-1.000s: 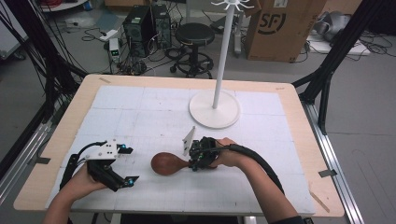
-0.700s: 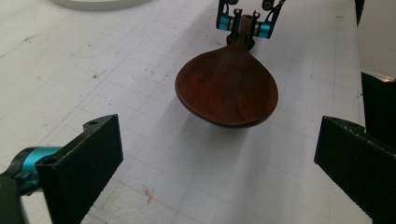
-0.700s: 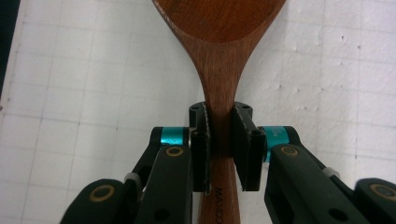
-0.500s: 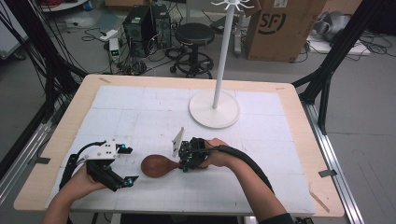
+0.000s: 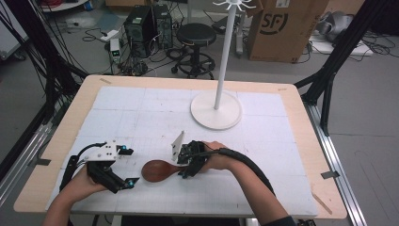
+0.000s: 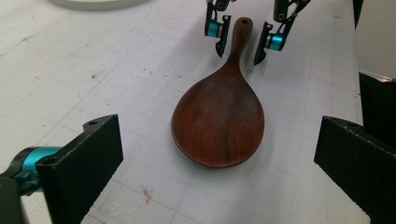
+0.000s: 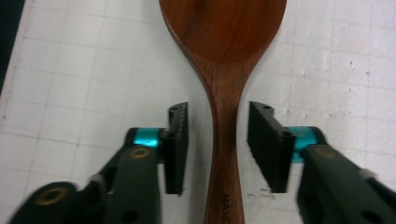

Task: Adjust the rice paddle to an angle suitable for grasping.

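1. The spoon [image 5: 160, 170] is dark reddish-brown wood with a broad oval bowl and a short, narrow handle. There is a small hole near the handle's end, and the grain runs lengthwise.
2. It lies flat on the white mat [image 5: 141, 113], toward the 6 o'clock edge of the table [image 5: 301, 108] in the high view. Its bowl points to 9 o'clock and its handle to 3 o'clock.
3. The right gripper [image 5: 184, 165] straddles the handle. In the right gripper view its pads [image 7: 179, 140] stand on either side of the wood with a gap on each side, so it holds nothing.
4. Its jaws have just been opening, with the handle between them. A second ago they were clamped on it.
5. Since then the spoon has shifted toward 9 o'clock across the mat, and the right hand came with it.
6. The left gripper [image 5: 123, 182] rests at about 8 o'clock from the spoon. Its jaws are wide apart and empty, and they face the bowl; it has kept its place.
7. The white stand [image 5: 216, 109] sits at 1 o'clock from the spoon, well apart, unchanged.
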Demonstrator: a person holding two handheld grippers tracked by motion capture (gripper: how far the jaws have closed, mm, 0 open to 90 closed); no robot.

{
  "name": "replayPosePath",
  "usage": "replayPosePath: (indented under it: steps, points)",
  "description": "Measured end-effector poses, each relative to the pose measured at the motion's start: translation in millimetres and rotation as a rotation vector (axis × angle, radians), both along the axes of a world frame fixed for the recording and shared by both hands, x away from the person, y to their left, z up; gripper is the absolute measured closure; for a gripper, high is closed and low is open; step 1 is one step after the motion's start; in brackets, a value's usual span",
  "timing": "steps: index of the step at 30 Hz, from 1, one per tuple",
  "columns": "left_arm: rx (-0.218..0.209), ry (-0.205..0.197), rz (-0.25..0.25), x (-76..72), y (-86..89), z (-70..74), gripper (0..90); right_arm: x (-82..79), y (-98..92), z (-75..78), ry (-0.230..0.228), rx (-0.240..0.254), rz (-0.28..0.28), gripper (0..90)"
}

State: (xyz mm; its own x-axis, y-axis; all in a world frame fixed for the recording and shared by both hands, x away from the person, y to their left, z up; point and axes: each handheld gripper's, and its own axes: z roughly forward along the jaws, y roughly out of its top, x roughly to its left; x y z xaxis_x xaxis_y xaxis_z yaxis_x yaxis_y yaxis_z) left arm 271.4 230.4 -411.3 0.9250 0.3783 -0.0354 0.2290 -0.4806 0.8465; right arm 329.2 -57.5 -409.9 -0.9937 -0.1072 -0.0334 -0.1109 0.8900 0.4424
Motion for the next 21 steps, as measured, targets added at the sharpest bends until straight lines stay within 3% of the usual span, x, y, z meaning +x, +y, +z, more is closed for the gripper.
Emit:
replayPosePath:
  steps: [1,2,3,4,10,15,19,21]
  points:
    - [-0.002,0.002,-0.002,0.0,0.0,0.1,1.7,0.0,0.0,0.0,0.000,0.000,0.000,51.5]
    - [-0.010,0.006,-0.004,-0.1,-0.2,0.1,1.7,-0.7,-2.9,2.5,0.013,0.039,-0.011,45.8]
    - [-0.009,0.005,-0.005,-0.1,0.0,0.4,1.7,-0.7,-2.9,2.5,0.013,0.039,-0.011,45.8]
    - [-0.010,0.004,-0.004,-0.2,-0.1,0.4,1.7,0.2,-4.6,3.2,0.010,0.069,-0.003,42.7]
    - [-0.015,0.006,-0.003,0.1,-0.2,0.5,1.7,-0.3,-22.4,10.2,0.073,0.161,-0.087,22.5]
    - [-0.020,0.005,-0.004,0.0,-0.3,0.8,1.7,-2.3,-37.1,14.4,0.088,0.192,-0.122,11.2]
    - [-0.034,0.003,-0.002,0.3,1.0,2.0,1.7,-6.5,-49.9,16.8,0.062,0.203,-0.158,1.6]
    - [-0.038,0.002,0.002,0.3,1.5,2.5,1.7,-8.0,-56.6,18.7,0.056,0.214,-0.165,1.2]
